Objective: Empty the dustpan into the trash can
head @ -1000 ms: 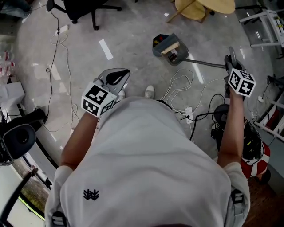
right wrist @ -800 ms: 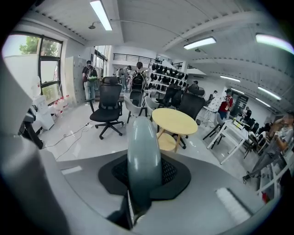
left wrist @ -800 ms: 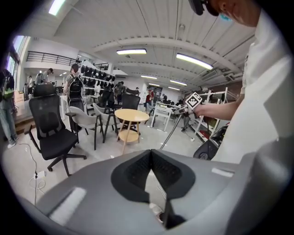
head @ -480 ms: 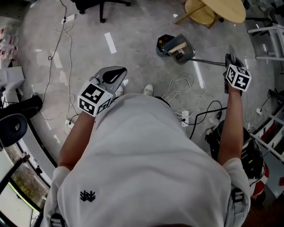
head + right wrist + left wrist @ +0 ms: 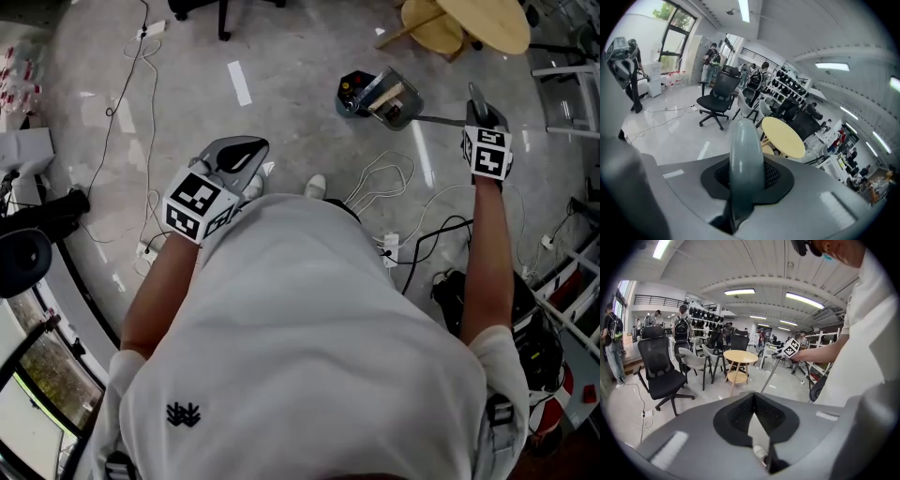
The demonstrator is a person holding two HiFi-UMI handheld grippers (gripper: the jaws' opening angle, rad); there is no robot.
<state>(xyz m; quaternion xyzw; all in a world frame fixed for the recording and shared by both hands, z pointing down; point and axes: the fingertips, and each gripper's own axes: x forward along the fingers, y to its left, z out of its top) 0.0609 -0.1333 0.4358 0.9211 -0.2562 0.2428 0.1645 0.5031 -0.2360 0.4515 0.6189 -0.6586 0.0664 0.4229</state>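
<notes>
The grey long-handled dustpan (image 5: 389, 97) has moved farther away; the right gripper (image 5: 475, 101) clamps its handle (image 5: 746, 154), and the left gripper (image 5: 757, 411) is closed on nothing.

Round table (image 5: 483, 19) cut off at top, dustpan (image 5: 377, 95) contents too small to tell

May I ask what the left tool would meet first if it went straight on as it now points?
Probably the round yellow wooden table; the floor between looks free, though depth is unclear.

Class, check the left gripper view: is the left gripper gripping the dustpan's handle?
No, the left gripper holds nothing between its jaws; the right gripper grips the handle.
</notes>
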